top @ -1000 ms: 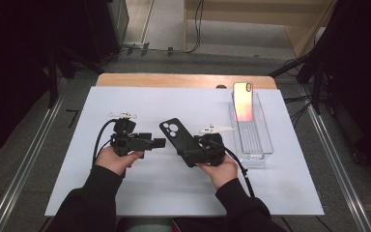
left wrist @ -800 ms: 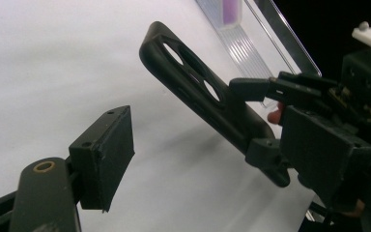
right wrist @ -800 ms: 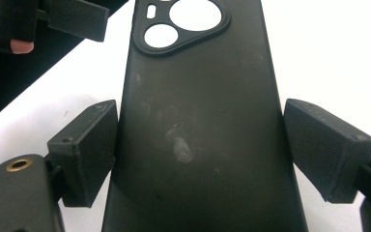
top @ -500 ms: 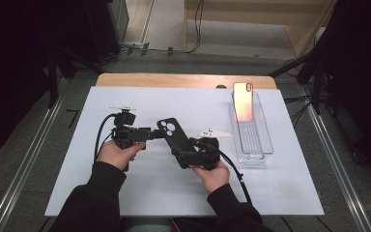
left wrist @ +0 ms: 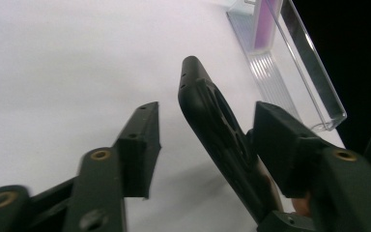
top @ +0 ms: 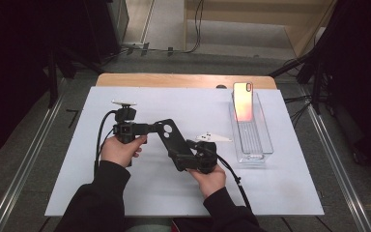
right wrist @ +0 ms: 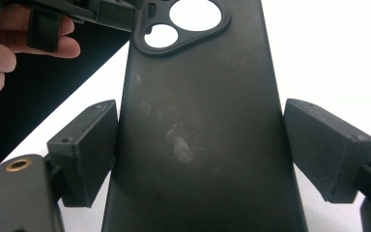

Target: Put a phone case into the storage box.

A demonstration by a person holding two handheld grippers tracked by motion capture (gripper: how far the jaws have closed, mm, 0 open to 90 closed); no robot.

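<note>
A black phone case (top: 166,135) with a camera cut-out hangs tilted above the white mat. My right gripper (top: 184,159) is shut on its lower end; in the right gripper view the case (right wrist: 198,145) runs up between both pads. My left gripper (top: 150,128) reaches in from the left at the case's camera end. Its jaws have just been closing. In the left gripper view the case's edge (left wrist: 207,111) stands between them, close against the right pad, with a gap to the left pad (left wrist: 140,145). The left gripper (left wrist: 212,133) is still open.
A clear plastic tray (top: 258,145) lies at the right of the mat, with a phone (top: 243,100) with a shiny orange-pink back propped upright at its far end. The white mat (top: 270,193) covers a wooden table. Dark floor and cables surround the table.
The left gripper has moved right to the case's camera end and its jaws have narrowed around that end. The right hand has shifted the case slightly left.
</note>
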